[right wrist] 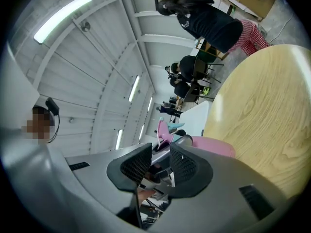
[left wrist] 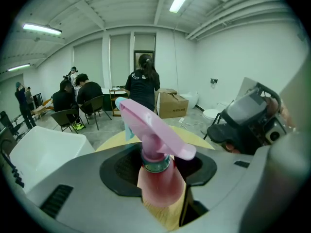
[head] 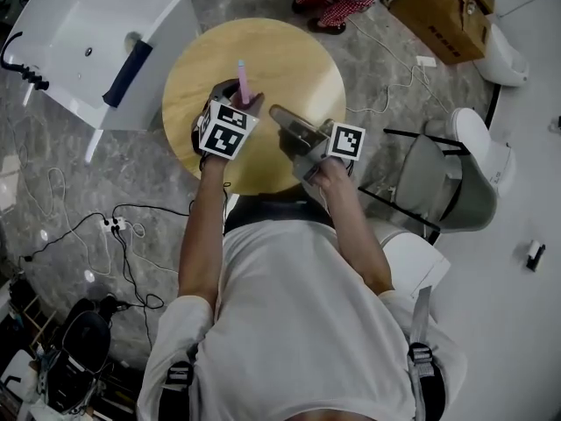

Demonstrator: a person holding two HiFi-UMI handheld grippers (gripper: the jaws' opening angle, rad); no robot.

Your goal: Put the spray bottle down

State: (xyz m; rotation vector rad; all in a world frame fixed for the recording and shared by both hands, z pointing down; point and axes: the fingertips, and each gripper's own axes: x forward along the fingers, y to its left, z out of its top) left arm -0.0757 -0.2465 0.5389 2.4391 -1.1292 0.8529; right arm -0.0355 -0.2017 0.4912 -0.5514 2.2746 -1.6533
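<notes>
A pink spray bottle [head: 243,82] with a pink trigger head and a teal collar stands upright over the near left part of the round wooden table [head: 289,55]. My left gripper [head: 241,101] is shut on it. In the left gripper view the jaws clamp the spray bottle [left wrist: 156,178] just below the collar, at my left gripper [left wrist: 158,176]. My right gripper [head: 282,117] hovers just to the right, pointing at the bottle. In the right gripper view my right gripper [right wrist: 158,161] has a narrow gap between its pads with nothing in it, and the spray bottle [right wrist: 214,147] shows beyond.
A white bathtub [head: 88,33] stands left of the table. A cardboard box [head: 443,11] and a person's feet [head: 329,11] are at the far side. A toilet [head: 482,143] and a chair [head: 421,178] stand on the right. Cables [head: 123,235] lie on the floor.
</notes>
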